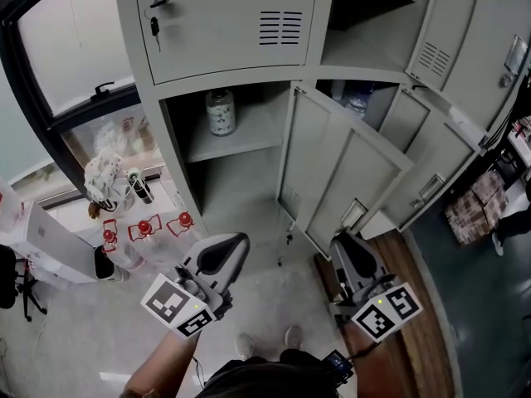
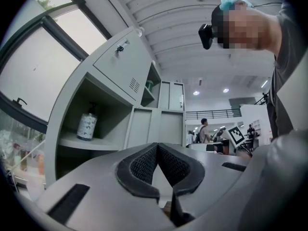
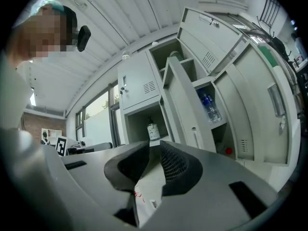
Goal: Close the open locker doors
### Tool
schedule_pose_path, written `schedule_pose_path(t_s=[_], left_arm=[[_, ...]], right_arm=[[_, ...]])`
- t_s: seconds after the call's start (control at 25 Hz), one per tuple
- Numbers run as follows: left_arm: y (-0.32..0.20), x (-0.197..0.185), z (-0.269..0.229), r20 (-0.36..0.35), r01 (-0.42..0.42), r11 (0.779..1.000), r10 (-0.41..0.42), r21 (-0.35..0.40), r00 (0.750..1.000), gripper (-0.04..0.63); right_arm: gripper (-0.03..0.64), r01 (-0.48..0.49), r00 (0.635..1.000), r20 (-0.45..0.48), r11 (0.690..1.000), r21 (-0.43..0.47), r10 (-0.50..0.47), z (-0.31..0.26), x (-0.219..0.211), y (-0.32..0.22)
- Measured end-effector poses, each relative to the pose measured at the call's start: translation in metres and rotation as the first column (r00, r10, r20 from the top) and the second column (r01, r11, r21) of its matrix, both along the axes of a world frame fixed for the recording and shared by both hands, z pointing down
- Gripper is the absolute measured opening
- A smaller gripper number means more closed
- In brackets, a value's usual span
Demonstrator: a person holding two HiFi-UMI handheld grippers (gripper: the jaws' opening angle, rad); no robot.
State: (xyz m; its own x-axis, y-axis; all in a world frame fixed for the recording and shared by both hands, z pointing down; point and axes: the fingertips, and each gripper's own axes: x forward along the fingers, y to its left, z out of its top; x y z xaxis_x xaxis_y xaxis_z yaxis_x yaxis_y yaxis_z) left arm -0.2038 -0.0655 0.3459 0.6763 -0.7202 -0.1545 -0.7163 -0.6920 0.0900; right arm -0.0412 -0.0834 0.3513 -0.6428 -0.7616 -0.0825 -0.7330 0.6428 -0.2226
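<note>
- Head view sits high, looking steeply down the lockers (image 1: 224,31) to the floor (image 1: 274,305).
- Left gripper view is low and close, angled up at them from the left.
- Right gripper view does likewise from the right; all three catch the shelved bottle (image 1: 220,111).

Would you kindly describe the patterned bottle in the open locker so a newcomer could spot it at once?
Find the grey locker block beside the window. Under its closed door with the key, a compartment stands open, and the bottle stands alone on its shelf. Unlike the clear water bottle in the compartment to the right, it is pale with dark speckles and a pump top.
</note>
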Motion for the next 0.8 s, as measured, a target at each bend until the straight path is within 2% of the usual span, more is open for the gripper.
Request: schedule_pose_path(t_s=[0.12,0.56,0.8], left_arm=[[-0.005,0.014,0.003,0.009,-0.010,1.000,0.010,-0.008,1.000,0.009],[-0.018,0.050,0.001,0.008,-0.012,1.000,0.012,-0.015,1.000,0.009],[-0.023,0.067,0.001,0.010,-0.002,1.000,0.002,-0.016,1.000,0.009]], right_arm=[[0.069,-0.009,1.000,0.005,1.000,-0.015,0.009,0.006,0.015,-0.005],[0.104,-0.074,0.997,0.005,0.997,-0.035,0.074,0.012,0.068,-0.023],[0.105,-0.039,0.999,0.008,0.999,-0.036,0.039,0.013,0.079,-0.035]])
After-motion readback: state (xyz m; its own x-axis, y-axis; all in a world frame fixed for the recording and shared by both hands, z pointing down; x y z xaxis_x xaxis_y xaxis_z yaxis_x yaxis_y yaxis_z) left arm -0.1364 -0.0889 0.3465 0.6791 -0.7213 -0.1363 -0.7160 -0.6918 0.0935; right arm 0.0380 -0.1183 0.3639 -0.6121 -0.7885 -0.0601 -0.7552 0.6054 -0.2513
